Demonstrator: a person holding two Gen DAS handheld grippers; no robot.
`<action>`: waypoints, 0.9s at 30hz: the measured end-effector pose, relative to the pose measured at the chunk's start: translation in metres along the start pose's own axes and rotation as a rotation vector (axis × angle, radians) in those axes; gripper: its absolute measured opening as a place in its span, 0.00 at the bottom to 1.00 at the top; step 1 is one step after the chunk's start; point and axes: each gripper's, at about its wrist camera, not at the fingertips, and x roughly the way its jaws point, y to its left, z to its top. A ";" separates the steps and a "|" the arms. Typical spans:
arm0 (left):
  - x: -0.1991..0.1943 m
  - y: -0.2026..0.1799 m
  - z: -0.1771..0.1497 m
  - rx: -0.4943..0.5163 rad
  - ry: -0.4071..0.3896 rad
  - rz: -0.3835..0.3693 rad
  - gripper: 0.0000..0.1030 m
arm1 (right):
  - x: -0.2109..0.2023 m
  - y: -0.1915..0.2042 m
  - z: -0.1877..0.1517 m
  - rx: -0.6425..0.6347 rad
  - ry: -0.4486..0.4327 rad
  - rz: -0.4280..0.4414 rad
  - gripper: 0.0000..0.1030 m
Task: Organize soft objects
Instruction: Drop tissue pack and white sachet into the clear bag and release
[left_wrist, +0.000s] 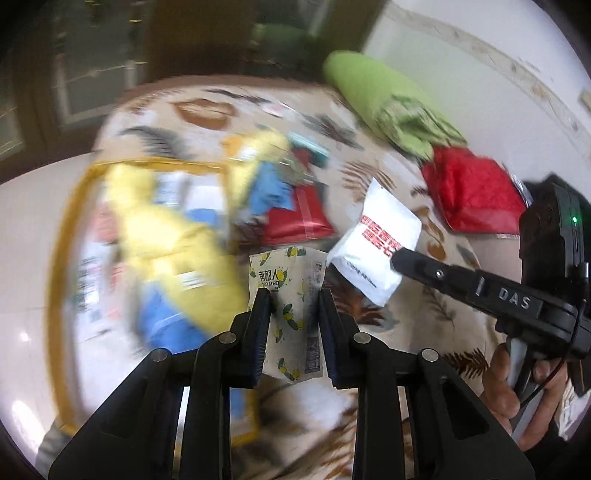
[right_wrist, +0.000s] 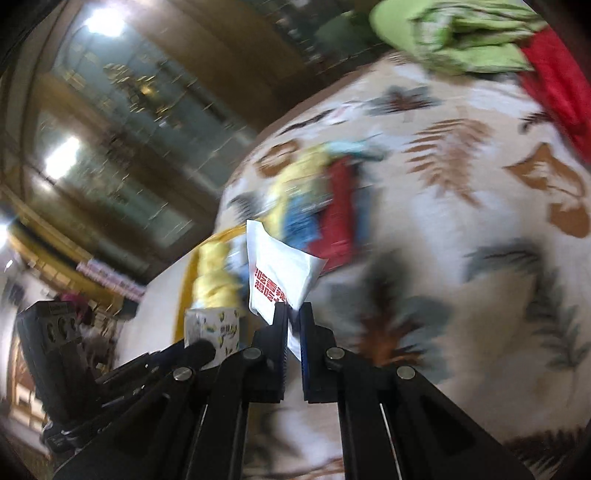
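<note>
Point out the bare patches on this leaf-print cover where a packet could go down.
Bare leaf-print cover lies between the mixed pile and the red bag, widening toward the viewer. Crowded: the pile, the yellow-rimmed bag beside it, and the corner holding the green bundle.

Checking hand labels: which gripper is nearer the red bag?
Right. The right gripper, shut on a white packet, is beside the red bag; the left gripper is farther off, holding a lemon-print pack.
</note>
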 end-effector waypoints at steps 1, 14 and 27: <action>-0.010 0.011 -0.003 -0.020 -0.017 0.021 0.25 | 0.003 0.010 -0.004 -0.019 0.008 0.012 0.03; -0.033 0.107 -0.038 -0.141 -0.015 0.192 0.25 | 0.075 0.074 -0.056 -0.172 0.251 0.070 0.04; -0.001 0.125 -0.019 -0.101 0.087 0.222 0.25 | 0.117 0.084 -0.072 -0.226 0.299 -0.016 0.06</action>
